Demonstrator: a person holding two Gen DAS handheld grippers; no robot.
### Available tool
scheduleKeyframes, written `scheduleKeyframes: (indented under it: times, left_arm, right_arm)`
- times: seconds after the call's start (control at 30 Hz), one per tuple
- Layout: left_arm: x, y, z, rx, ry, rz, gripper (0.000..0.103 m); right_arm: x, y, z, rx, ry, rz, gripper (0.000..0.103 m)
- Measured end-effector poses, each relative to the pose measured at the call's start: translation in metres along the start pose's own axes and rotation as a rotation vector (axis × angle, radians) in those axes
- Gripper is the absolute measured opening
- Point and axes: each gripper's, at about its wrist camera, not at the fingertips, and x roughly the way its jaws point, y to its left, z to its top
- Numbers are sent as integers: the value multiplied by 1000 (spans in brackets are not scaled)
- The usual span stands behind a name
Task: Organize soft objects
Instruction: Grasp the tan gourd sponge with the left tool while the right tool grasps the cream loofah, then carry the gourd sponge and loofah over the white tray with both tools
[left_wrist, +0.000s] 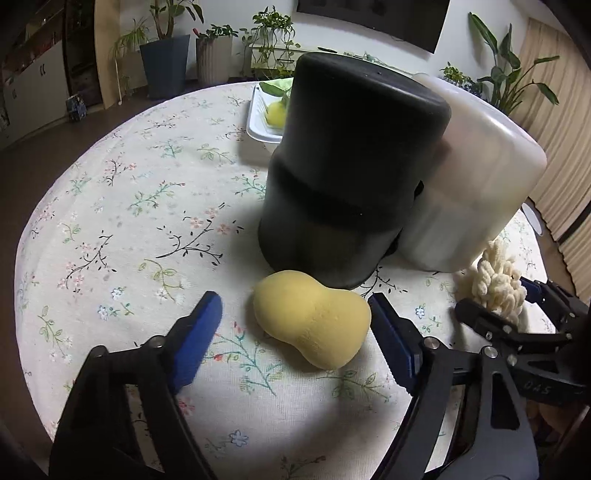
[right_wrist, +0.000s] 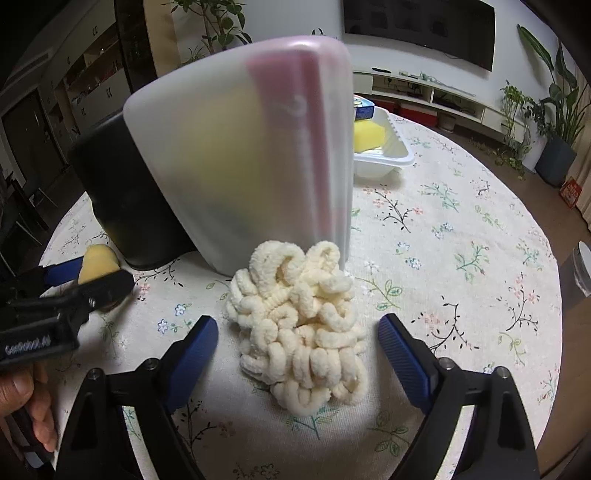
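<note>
A yellow peanut-shaped sponge (left_wrist: 314, 321) lies on the floral tablecloth between the open fingers of my left gripper (left_wrist: 295, 317); neither finger touches it. A cream chenille bundle (right_wrist: 299, 332) lies between the open fingers of my right gripper (right_wrist: 299, 336), apart from both. Just behind stand a black bin (left_wrist: 351, 173) and a translucent white bin (right_wrist: 243, 158), side by side. In the left wrist view the bundle (left_wrist: 491, 280) sits at the right by my right gripper (left_wrist: 495, 306). In the right wrist view the sponge (right_wrist: 98, 264) and my left gripper (right_wrist: 88, 273) show at the left.
A white tray (right_wrist: 388, 155) holding a yellow sponge (right_wrist: 369, 136) sits behind the bins on the round table (left_wrist: 147, 184). A white object (right_wrist: 583, 269) stands at the table's right edge. Plants, a TV and cabinets line the room behind.
</note>
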Motion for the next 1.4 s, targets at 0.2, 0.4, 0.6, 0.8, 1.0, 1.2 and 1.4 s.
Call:
scheduleKeyframes:
  times: [0.2,0.4,0.6,0.8,1.0,1.2,1.4]
  left_arm:
    - [-3,-7,-2,37,-1,5,54]
    - [-12,-4,-7,14,-15,-27,47]
    - [-27,-1,-21,5,-20,-43,47]
    - [-46,-5,-43,21,-12,-56,47]
    - [-62,-11,-59,40,-16,-51,47]
    - [-73,-9,-53,49,-40,-29,47]
    - [-75,-6,-43,54,-48,-16,47]
  right_arm:
    - [-4,0,-2,-14,-17,-25,59]
    - [-10,1,-4,-33,-29,-32,35]
    - [-25,3,-17,-49,-48,-29,33]
    - [-45,9,-23,-67,-63,-17,33]
    - [-62,11,-41,-67,-47,11,33]
    - [-79,1,-49,-49,-37,17,33]
    - [-96,-19,-36,-28,-64,-4,33]
